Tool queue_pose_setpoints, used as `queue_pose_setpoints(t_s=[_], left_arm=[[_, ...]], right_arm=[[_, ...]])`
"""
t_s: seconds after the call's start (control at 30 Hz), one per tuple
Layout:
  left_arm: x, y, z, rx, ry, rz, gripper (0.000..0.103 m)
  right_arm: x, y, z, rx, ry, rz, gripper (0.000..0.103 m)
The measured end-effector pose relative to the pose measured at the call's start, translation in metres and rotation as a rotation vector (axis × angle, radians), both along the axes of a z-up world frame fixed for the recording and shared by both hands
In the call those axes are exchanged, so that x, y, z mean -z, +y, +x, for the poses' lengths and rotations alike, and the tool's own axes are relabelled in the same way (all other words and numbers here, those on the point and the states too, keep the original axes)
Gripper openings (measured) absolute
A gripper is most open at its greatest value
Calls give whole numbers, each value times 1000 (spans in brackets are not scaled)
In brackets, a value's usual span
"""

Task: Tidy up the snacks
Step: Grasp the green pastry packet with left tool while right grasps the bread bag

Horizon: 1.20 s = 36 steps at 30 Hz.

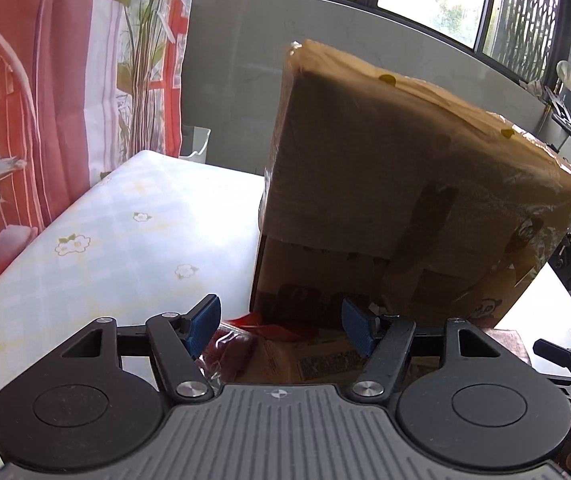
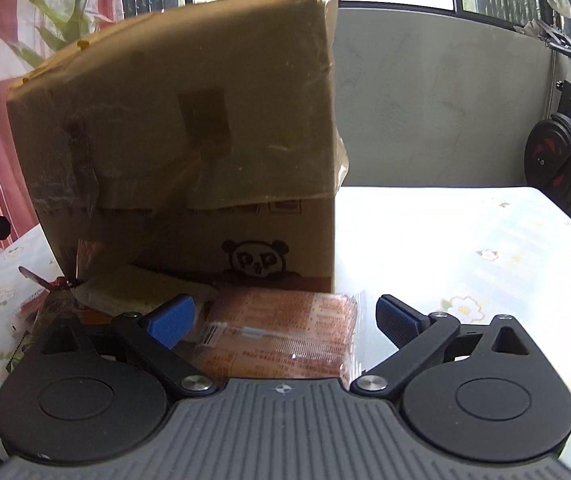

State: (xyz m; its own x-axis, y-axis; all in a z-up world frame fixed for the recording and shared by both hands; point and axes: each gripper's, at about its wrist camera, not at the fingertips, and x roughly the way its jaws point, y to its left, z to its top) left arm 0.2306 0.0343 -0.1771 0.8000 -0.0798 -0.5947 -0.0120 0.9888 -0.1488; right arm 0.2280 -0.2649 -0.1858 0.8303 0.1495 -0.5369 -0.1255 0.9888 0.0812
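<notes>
the left gripper [image 1: 281, 326] hangs low over the table [image 1: 97, 240], with its blue fingers [image 1: 205, 322] spread apart and nothing between them. just past the fingers lies a red see-through snack bag [image 1: 229, 350], and next to it on the right a tan snack pack [image 1: 317, 356] with small print on it. both sit near the foot of the big cardboard box [image 1: 405, 184], which stands tall at the far side and leans a bit.

in the right view, a small red-tied snack bag [image 2: 55, 294] lies at the left by the box corner. in the middle the orange snack packet [image 2: 281, 330] lies flat on the table, touching the bottom of the cardboard box [image 2: 189, 128] under the panda drawing [image 2: 255, 260]. the right gripper [image 2: 285, 316] is spread wide too, and the packet sits between its fingers [image 2: 399, 318], but they do not squeeze it yet.

i think the step now is to pick up the orange packet. to do it well, the right gripper should go down a little more, keep the packet in the middle, and close softly, since the wrap looks slippery and thin. it should not bump the leaning box. the left gripper can wait by the red bag.
</notes>
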Motion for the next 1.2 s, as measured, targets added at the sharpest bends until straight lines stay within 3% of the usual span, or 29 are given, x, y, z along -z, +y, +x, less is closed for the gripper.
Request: queue_pose_setpoints(t_s=[0.2, 0.53, 0.83, 1.2], left_arm=[[10, -1, -2, -10, 27, -3, 70], [32, -18, -8, 44, 90, -6, 70], [49, -37, -8, 99, 148, 18, 72], [62, -40, -4, 92, 189, 35, 73]], right_arm=[[11, 3, -1, -16, 41, -35, 99], [14, -9, -11, -76, 23, -4, 81], [12, -12, -10, -78, 11, -1, 80], [14, -11, -11, -78, 9, 2, 80]])
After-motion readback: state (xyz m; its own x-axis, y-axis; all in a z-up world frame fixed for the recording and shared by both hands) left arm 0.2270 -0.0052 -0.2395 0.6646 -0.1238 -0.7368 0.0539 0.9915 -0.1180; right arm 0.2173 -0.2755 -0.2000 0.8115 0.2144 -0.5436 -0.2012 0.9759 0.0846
